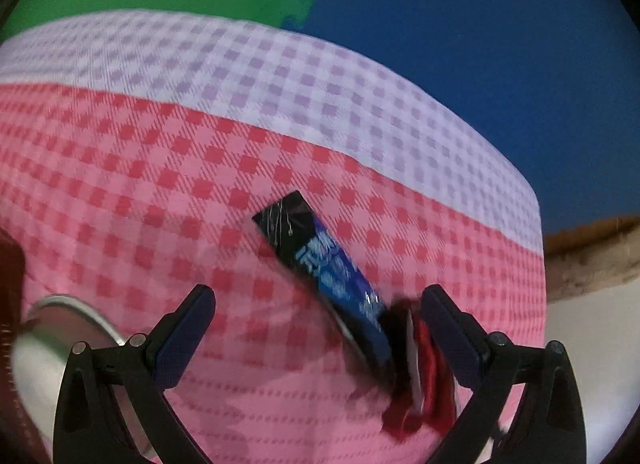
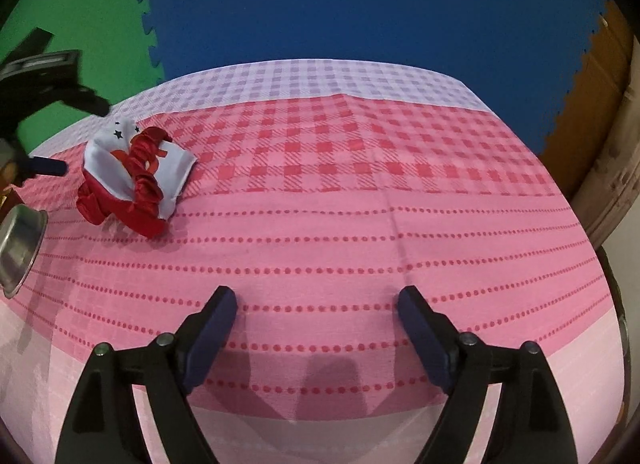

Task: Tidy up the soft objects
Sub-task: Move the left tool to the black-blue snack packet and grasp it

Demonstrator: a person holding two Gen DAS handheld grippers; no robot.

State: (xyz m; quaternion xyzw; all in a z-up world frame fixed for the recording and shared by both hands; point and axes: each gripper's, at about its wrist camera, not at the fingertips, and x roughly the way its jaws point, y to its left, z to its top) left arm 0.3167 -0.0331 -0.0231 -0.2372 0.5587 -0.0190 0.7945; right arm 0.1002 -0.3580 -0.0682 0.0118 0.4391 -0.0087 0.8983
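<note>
A red and white satin soft piece (image 2: 132, 175) lies on the pink checked tablecloth (image 2: 360, 223) at the far left of the right wrist view. In the left wrist view it (image 1: 420, 380) sits by my left gripper's right finger, with a dark blue wrapped packet (image 1: 320, 260) lying next to it. My left gripper (image 1: 318, 304) is open, hovering over the cloth, the packet between its fingers' line. It also shows at the left edge of the right wrist view (image 2: 44, 103). My right gripper (image 2: 318, 304) is open and empty above bare cloth.
A steel bowl (image 2: 18, 248) stands at the table's left edge; it also shows in the left wrist view (image 1: 60, 348). Green (image 2: 80, 3) and blue (image 2: 360, 3) foam mats lie beyond the table. Cardboard and wood (image 2: 592, 103) stand at the right.
</note>
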